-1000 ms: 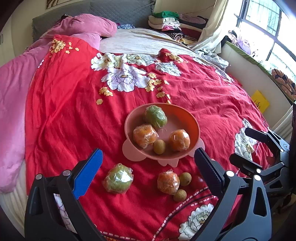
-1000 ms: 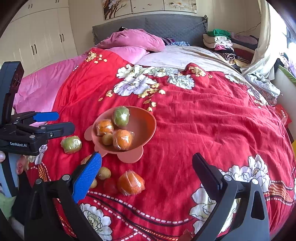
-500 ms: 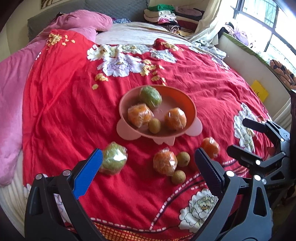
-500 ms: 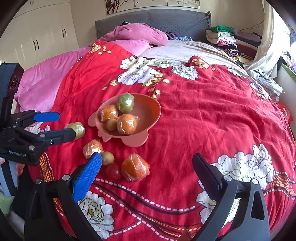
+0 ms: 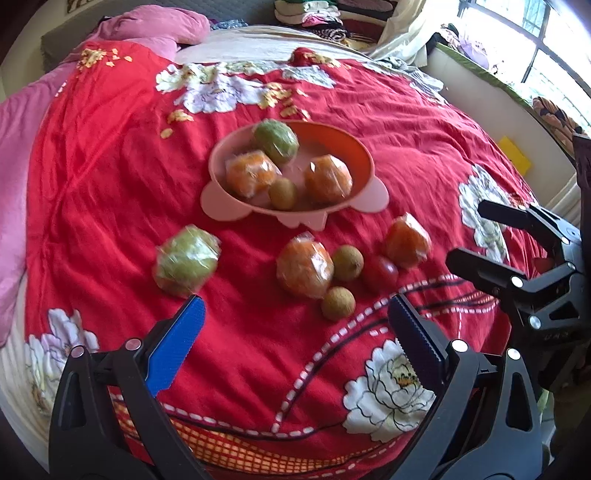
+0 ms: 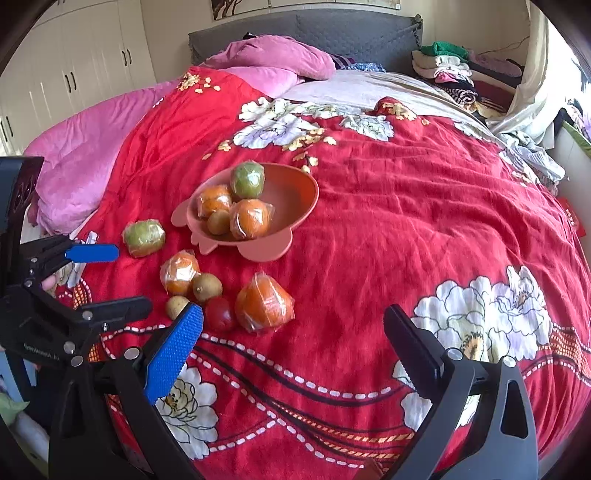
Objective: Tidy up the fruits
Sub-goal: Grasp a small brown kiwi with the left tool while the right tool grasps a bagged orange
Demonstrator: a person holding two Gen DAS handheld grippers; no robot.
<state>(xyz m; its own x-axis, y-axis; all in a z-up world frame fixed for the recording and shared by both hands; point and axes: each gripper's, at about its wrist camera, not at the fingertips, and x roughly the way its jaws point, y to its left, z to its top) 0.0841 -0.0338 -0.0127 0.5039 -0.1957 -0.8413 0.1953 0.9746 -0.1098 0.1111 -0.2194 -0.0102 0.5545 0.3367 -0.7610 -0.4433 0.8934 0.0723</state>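
Left wrist view: a bed covered by a red quilt printed with white flowers fills the scene. A pink blanket lies along the left side, with a pink pillow at the far end beside folded clothes. A window brightens the upper right. Near the middle of the quilt sits a pink bowl holding a wrapped green fruit, two wrapped oranges and one small brown fruit. On the quilt in front of the bowl lie a second wrapped green fruit, a wrapped orange, two small brown fruits, a small red fruit and another wrapped orange. The left claw hangs above the near edge of the quilt, released, its fingers wide apart and empty. The right claw shows at the right edge, also spread and empty.

Right wrist view: the same red quilt runs back to a grey padded headboard, with white wardrobe doors on the left wall and a pale curtain at right. The pink bowl sits left of centre, and the loose fruit lies on the quilt just in front of it. The right claw is released above the quilt with nothing between its fingers. The left claw reaches in from the left, open and empty, near the loose wrapped green fruit.
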